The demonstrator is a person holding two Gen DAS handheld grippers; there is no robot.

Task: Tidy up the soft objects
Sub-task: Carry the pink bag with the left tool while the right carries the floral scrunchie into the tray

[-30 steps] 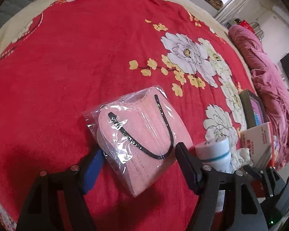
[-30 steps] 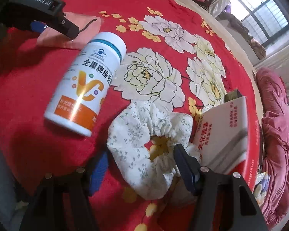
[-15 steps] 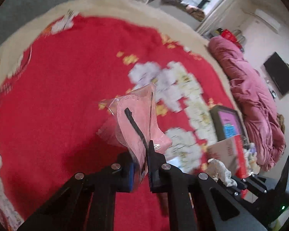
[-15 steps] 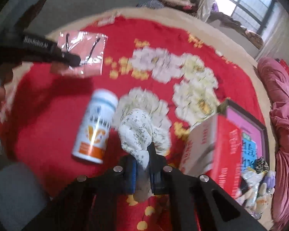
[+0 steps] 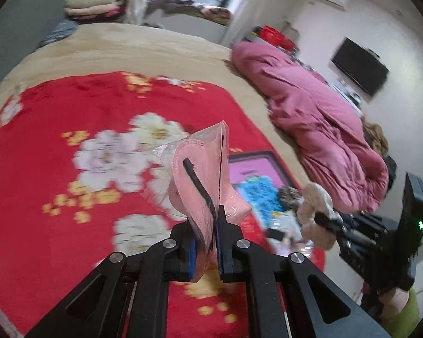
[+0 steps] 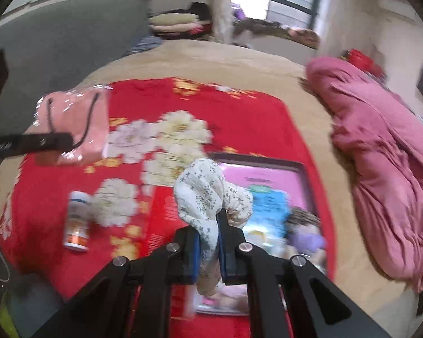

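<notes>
We see the bed (image 6: pixel 211 56) spread with a blanket (image 6: pixel 253 118) that leaves the far edge and the right side of the bed uncovered. On that bare right side a bundled quilt (image 6: pixel 380 155) runs along the edge from the far corner toward the near one. On the blanket, toward its right edge, lies a tray (image 6: pixel 268 177); a box (image 6: pixel 163 211) lies just left of it, and a bottle (image 6: pixel 77 222) on its side lies left of the box, nearer the left edge. Above the blanket, the left gripper (image 5: pixel 206 242) holds a bagged mask (image 5: pixel 200 166) over the left part, and the right gripper (image 6: pixel 208 242) holds a scrunchie (image 6: pixel 208 197) over the tray's near left corner. Folded bedding (image 6: pixel 174 22) sits beyond the far edge.
</notes>
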